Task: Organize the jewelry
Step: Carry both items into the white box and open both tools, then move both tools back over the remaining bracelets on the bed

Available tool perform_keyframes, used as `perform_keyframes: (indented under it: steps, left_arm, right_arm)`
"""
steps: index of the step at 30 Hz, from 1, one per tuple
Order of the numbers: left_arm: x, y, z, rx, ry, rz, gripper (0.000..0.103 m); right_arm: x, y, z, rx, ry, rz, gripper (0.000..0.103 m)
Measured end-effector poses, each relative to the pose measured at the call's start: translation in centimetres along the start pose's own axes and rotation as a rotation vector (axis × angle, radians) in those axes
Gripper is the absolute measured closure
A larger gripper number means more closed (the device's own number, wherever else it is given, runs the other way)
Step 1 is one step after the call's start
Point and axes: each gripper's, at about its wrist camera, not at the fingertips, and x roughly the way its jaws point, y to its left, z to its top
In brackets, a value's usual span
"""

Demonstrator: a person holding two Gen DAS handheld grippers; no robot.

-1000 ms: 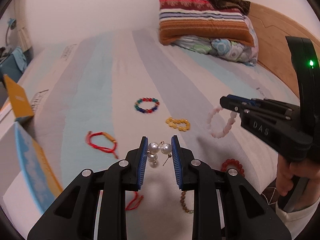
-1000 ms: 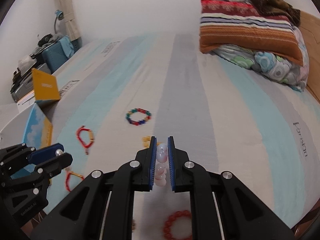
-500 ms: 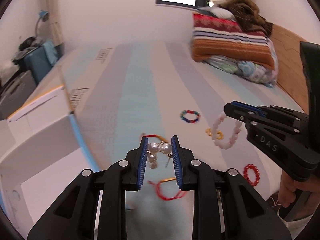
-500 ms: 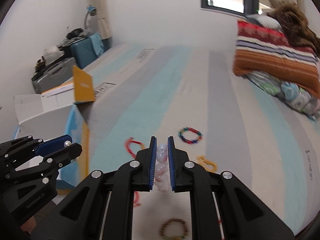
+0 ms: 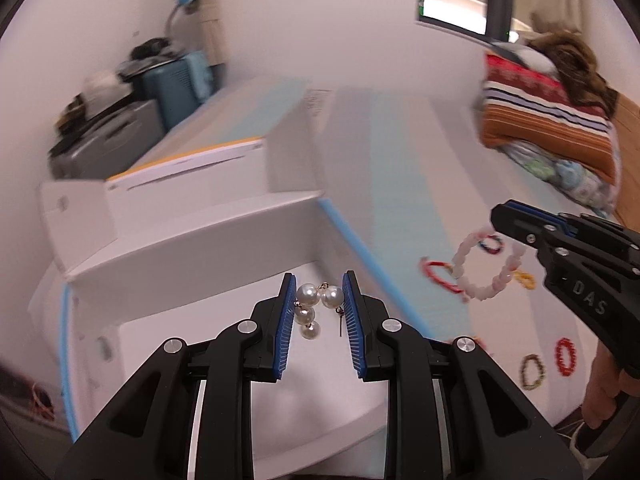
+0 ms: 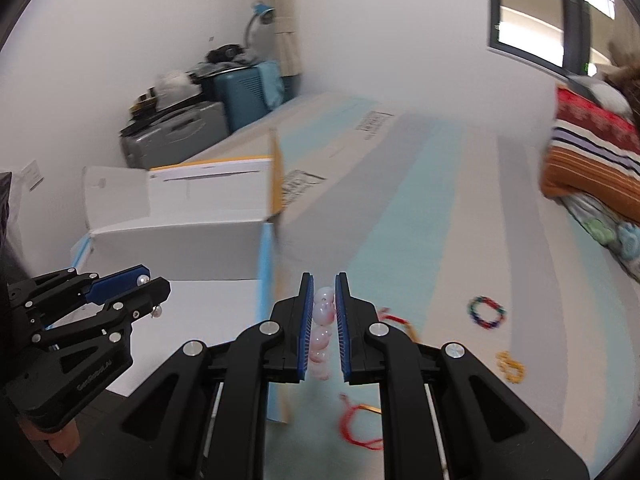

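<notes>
My left gripper (image 5: 319, 294) is shut on a pair of white pearl drop earrings (image 5: 310, 306), which hang between its blue pads above the floor of an open white box (image 5: 192, 236). To its right, over the striped bed, my right gripper (image 5: 516, 226) grips a pale pink bead bracelet (image 5: 482, 280) that dangles as a loop. In the right wrist view the right gripper (image 6: 324, 292) is shut on those pink beads (image 6: 322, 316) near the box's blue edge. The left gripper (image 6: 140, 282) is at lower left over the box (image 6: 180, 246).
On the bed lie a multicoloured bead bracelet (image 6: 486, 312), a yellow one (image 6: 510, 366), two red cord bracelets (image 6: 356, 428), a red bead ring (image 5: 566, 356) and a brown one (image 5: 534, 372). Folded blankets (image 5: 548, 124) sit at the far right. Suitcases (image 6: 172, 136) stand beyond the box.
Both grippers have swung left from above the scattered jewelry to the open white box, and risen a little. Each kept its hold; the earrings and pink bracelet came along.
</notes>
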Motion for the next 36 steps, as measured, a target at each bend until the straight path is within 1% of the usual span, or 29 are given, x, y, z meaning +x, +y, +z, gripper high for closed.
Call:
perform_keyframes:
  steps: [6, 11, 16, 19, 24, 28, 29, 30, 31, 32, 33, 34, 35, 36]
  left_arm:
    - [0.3, 5.9, -2.6, -0.082, 0.031, 0.086, 0.079]
    - [1.7, 8.9, -4.8, -0.121, 0.078, 0.137, 0.079]
    - [3.5, 10.3, -6.7, -0.146, 0.141, 0.154, 0.079]
    - [3.9, 10.6, -7.4, -0.150, 0.160, 0.155, 0.079]
    - [3.9, 10.5, -7.4, -0.152, 0.156, 0.155, 0.079]
    - [4.1, 10.6, -7.4, -0.158, 0.156, 0.152, 0.078]
    - [4.0, 10.6, -7.4, -0.163, 0.150, 0.148, 0.078]
    - [3.8, 10.6, -7.4, -0.168, 0.143, 0.146, 0.075]
    - [3.8, 10.7, -7.4, -0.170, 0.141, 0.149, 0.069]
    - [3.6, 10.6, -7.5, -0.170, 0.134, 0.158, 0.067]
    - [3.5, 10.5, -7.6, -0.169, 0.130, 0.162, 0.060]
    - [3.3, 10.4, -7.6, -0.171, 0.124, 0.169, 0.048]
    - [2.9, 10.3, -7.6, -0.177, 0.114, 0.171, 0.042]
    - [2.6, 10.2, -7.6, -0.181, 0.102, 0.168, 0.035]
  right_arm:
    - [1.9, 5.7, -0.1, -0.067, 0.023, 0.060, 0.092]
    - [4.4, 8.7, -1.4, -0.094, 0.077, 0.089, 0.092]
    - [7.2, 9.7, -3.2, -0.099, 0.145, 0.087, 0.092]
    - [8.6, 9.7, -3.9, -0.098, 0.180, 0.077, 0.092]
    - [9.9, 9.8, -4.6, -0.101, 0.216, 0.070, 0.092]
    - [10.2, 10.1, -4.8, -0.110, 0.219, 0.056, 0.090]
    - [10.4, 10.2, -4.7, -0.111, 0.220, 0.055, 0.085]
    - [10.3, 10.2, -4.7, -0.107, 0.215, 0.057, 0.081]
    - [10.2, 10.2, -4.6, -0.101, 0.208, 0.054, 0.069]
    - [9.8, 10.1, -4.5, -0.095, 0.195, 0.056, 0.059]
    - [9.4, 9.9, -4.4, -0.091, 0.185, 0.061, 0.058]
    - [9.0, 9.7, -4.3, -0.086, 0.176, 0.062, 0.053]
    - [8.3, 9.3, -4.1, -0.073, 0.156, 0.056, 0.041]
    - [7.7, 8.9, -3.9, -0.065, 0.138, 0.052, 0.035]
